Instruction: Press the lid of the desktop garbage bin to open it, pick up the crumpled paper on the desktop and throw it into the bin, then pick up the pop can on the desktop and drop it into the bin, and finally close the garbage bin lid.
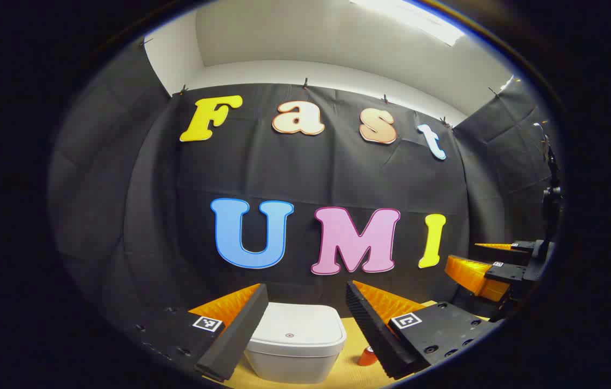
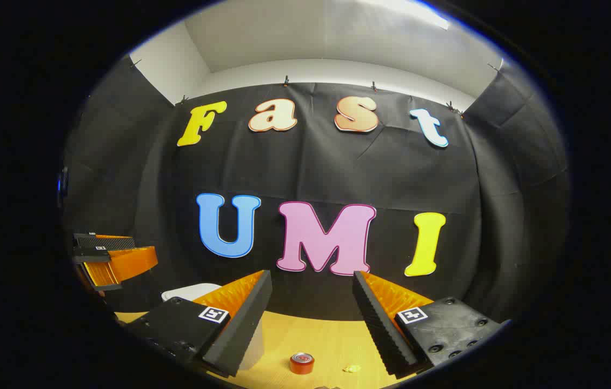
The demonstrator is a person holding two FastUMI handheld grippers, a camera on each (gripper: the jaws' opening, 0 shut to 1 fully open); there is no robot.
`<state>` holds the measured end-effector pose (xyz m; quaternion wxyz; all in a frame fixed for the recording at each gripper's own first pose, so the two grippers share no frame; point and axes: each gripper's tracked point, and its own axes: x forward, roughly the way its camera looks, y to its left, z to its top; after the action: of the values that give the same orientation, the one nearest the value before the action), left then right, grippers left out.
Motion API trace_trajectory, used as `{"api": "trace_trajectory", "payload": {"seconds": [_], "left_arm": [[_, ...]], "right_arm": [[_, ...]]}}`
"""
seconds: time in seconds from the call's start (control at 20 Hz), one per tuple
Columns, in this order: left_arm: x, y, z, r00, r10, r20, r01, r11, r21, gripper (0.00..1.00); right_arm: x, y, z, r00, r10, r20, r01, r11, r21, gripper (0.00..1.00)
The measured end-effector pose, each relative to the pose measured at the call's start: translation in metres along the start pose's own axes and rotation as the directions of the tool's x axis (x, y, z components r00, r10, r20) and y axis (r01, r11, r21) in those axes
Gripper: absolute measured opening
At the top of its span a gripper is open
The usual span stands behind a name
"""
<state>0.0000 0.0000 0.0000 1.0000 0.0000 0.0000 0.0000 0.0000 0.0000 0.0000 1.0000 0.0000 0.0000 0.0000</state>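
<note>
White bin (image 1: pixel 294 346); red can (image 2: pixel 301 363) (paper (image 2: pixel 352 368) seemingly yellowish)

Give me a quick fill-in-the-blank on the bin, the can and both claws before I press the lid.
1. The lid of the garbage bin is ____.
2. The pop can stands ____ on the desktop.
3. The crumpled paper lies beside the ____.
4. The left claw and the right claw both have their jaws ____.

Missing words: closed; upright; pop can; open
</note>
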Motion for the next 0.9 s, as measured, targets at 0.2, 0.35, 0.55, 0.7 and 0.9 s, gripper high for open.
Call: {"api": "trace_trajectory", "payload": {"seconds": [0.2, 0.35, 0.55, 0.7, 0.9], "left_arm": [[-0.009, 0.011, -0.012, 0.999, -0.012, -0.053, 0.013, 1.0, 0.022, 0.98], [-0.013, 0.007, -0.014, 0.995, -0.064, -0.071, 0.064, 0.998, 0.003, 0.97], [-0.006, -0.005, 0.011, 0.996, -0.086, 0.008, 0.086, 0.996, 0.034, 0.97], [-0.007, -0.014, 0.008, 0.994, -0.111, 0.011, 0.11, 0.993, 0.035, 0.97], [-0.004, -0.009, 0.008, 0.995, -0.102, 0.008, 0.102, 0.995, 0.022, 0.97]], "right_arm": [[-0.011, -0.013, 0.002, 0.999, -0.035, 0.001, 0.035, 0.999, -0.038, 0.96], [-0.016, -0.023, 0.003, 0.998, -0.063, 0.004, 0.063, 0.996, -0.058, 0.97], [-0.022, -0.031, 0.005, 0.995, -0.095, -0.006, 0.094, 0.993, -0.073, 0.96], [-0.026, -0.033, 0.004, 0.994, -0.109, -0.009, 0.108, 0.992, -0.065, 0.97], [-0.031, -0.037, 0.001, 0.992, -0.127, -0.018, 0.126, 0.99, -0.06, 0.97]]}}
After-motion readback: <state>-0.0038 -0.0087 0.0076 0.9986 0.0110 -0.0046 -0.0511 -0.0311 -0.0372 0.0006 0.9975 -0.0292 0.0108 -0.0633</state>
